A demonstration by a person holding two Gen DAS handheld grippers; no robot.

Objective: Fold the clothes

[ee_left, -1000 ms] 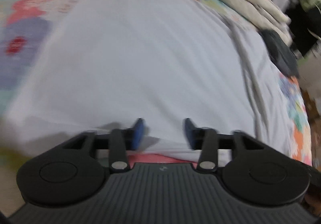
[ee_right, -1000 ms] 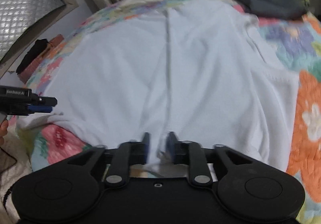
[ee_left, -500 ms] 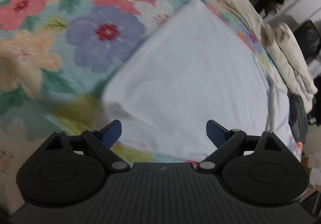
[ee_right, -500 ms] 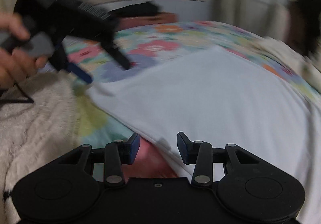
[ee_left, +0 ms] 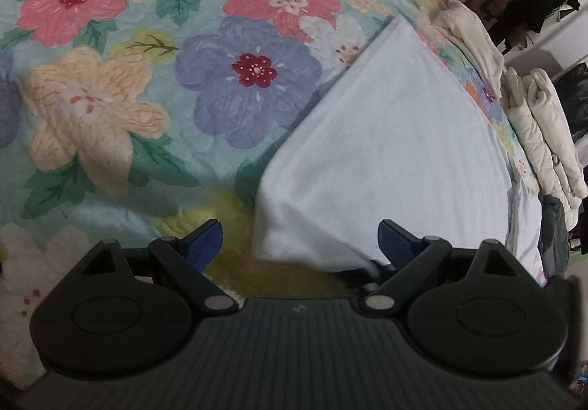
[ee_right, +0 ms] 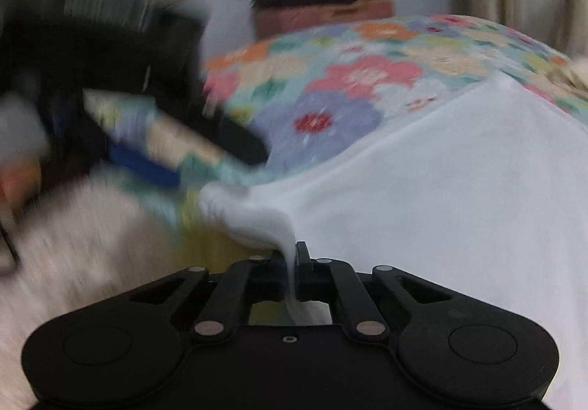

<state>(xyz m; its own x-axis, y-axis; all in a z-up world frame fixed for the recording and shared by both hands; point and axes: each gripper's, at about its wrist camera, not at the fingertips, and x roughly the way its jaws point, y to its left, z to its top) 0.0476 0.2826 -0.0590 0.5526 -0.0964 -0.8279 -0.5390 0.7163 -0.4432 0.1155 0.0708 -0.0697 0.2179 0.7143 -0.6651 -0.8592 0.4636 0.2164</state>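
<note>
Right gripper (ee_right: 292, 255) pinches pale-blue cotton garment (ee_right: 441, 189) near corner; left gripper (ee_left: 299, 239) gapes empty (thin bite, may slip).

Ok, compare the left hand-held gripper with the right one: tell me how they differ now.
The left hand-held gripper stands wide open, gripping nothing; the right hand-held gripper has just closed and pinches the white garment's edge. The garment's corner merely lies between the left one's blue pads, while the right one bunches cloth. Both point down over the floral quilt.
</note>
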